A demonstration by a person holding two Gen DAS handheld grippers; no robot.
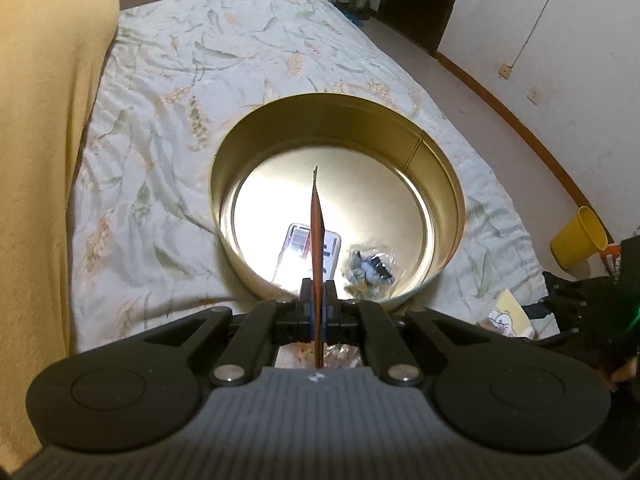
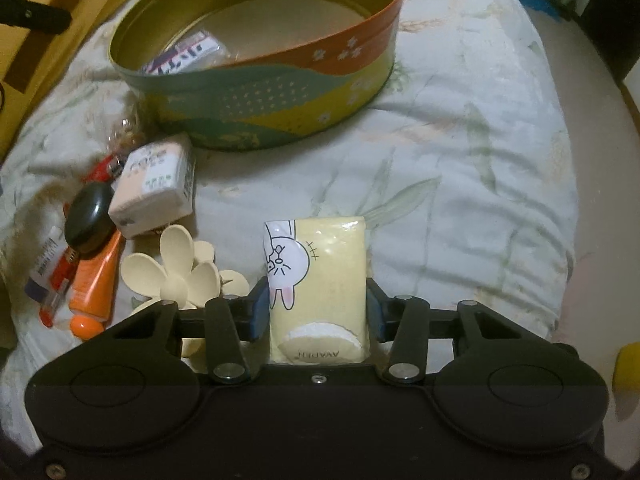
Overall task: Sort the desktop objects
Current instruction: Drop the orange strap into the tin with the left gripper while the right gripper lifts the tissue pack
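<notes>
Both my grippers loaded beside the tin

My left gripper (image 1: 319, 294) pinches a thin flat card (image 1: 317, 236) over the round tin (image 1: 432, 168); my right fingers (image 2: 258, 308) squeeze the yellow tissue pack (image 2: 320, 276) on the bed (image 2: 460, 160).

1. A round tin (image 2: 256, 80) sits open on the bed. It is gold inside, with orange, green and yellow outside.
2. A yellow tissue pack (image 2: 318, 280) with a bunny lies flat near the tin.
3. A thin brown card (image 1: 317, 248) stands on edge above the tin.
4. A cream flower clip (image 2: 176, 272) lies beside the pack.
</notes>
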